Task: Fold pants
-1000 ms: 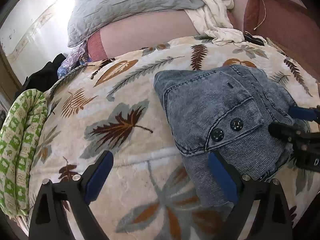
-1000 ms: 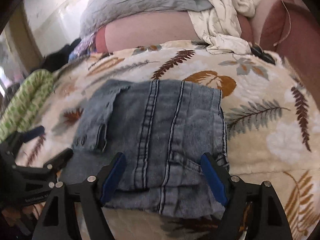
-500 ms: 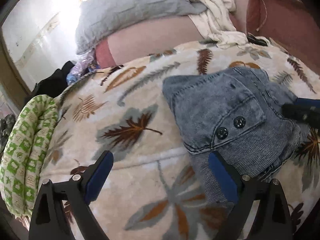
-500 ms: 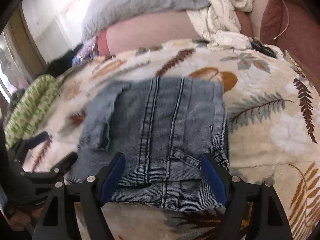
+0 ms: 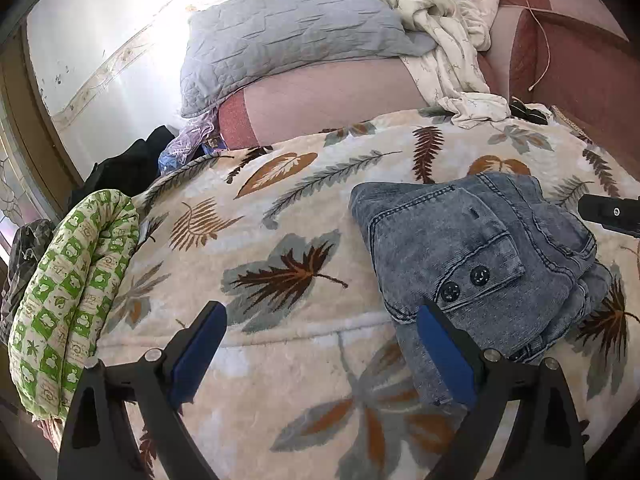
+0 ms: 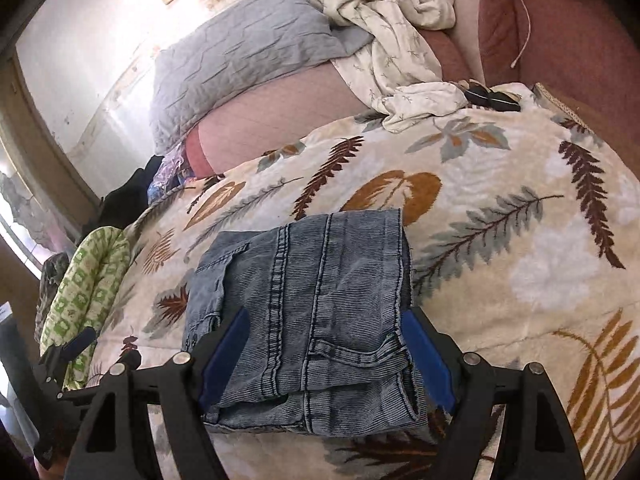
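Pants [image 6: 304, 304]: blue denim, folded into a compact stack of several layers, lying on the leaf-print blanket [image 5: 280, 208] of the bed. In the left wrist view the stack sits at 3 o'clock of frame centre; in the right wrist view it sits just below centre, at 6 o'clock.

Handling, as a judgement: denim is soft but thick, moderately heavy for cloth, not slippery, not fragile. Stacked layers may slide apart if lifted by one layer only. Take hold at the near folded edge, pinching all layers together, or at the seam-reinforced edge by the two buttons [image 5: 464, 284].

Left tongs [image 5: 320, 354]: spread wide, holding nothing, over the blanket at 9 o'clock of the stack.

Right tongs [image 6: 324, 354]: spread wide, straddling the near edge of the stack, not pinching it.
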### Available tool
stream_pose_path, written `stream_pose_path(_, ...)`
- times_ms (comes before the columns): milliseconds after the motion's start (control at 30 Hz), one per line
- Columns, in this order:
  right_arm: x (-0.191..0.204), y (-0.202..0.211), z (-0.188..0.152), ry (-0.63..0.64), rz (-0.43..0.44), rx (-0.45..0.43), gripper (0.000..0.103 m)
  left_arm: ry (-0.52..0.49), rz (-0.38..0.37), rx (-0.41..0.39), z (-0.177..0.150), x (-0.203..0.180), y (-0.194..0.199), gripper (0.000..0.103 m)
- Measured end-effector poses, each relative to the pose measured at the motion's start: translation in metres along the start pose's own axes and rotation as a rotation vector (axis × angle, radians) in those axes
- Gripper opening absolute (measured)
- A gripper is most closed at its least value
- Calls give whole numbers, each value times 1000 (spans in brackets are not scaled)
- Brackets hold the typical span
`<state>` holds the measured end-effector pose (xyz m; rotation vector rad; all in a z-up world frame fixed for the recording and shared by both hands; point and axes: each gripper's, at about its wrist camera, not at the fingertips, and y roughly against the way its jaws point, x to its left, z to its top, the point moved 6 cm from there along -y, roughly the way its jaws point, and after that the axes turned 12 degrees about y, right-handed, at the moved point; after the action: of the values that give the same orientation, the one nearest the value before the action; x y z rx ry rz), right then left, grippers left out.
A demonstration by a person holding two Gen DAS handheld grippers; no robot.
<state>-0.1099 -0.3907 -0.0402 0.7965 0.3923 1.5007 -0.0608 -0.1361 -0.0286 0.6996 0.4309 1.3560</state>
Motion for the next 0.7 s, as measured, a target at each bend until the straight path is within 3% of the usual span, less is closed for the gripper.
stream_pose_path(700,-23,-18,-10,-62,18,76,82,0,-10,74,2,-19,-26,97)
